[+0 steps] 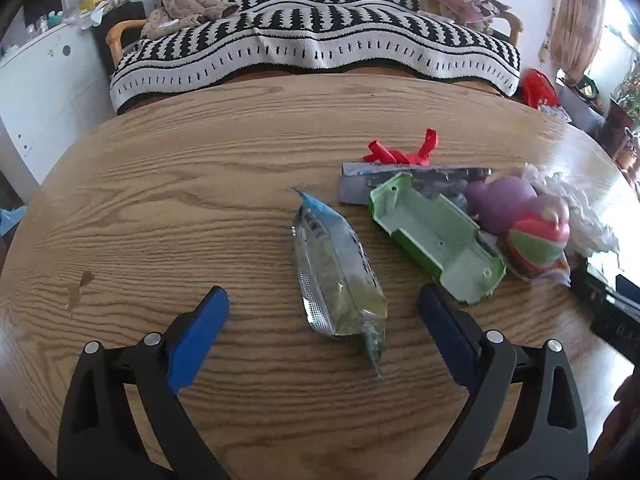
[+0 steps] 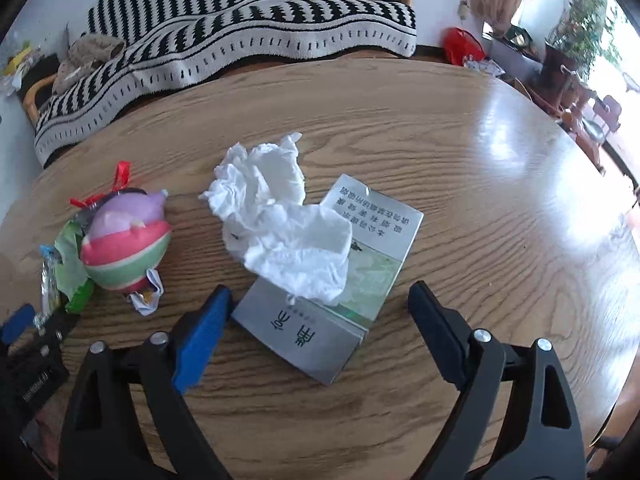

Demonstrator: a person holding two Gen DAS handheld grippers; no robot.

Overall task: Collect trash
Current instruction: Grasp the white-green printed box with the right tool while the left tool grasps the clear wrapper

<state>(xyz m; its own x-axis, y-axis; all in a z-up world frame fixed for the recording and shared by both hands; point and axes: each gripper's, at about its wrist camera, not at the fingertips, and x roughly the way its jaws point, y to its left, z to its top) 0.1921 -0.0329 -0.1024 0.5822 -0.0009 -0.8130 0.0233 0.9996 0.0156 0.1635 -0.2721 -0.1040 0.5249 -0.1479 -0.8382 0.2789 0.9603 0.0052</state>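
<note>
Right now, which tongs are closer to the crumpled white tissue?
Right. The right tongs are open just below the tissue. The left tongs straddle the snack wrapper, with the tissue far to their right.

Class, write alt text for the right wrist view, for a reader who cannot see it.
The open right gripper hangs over a flattened silver cigarette pack on a wooden table, with crumpled white tissue lying partly on the pack. To the left sits a striped plush toy; behind stands a black-and-white blanket.
</note>
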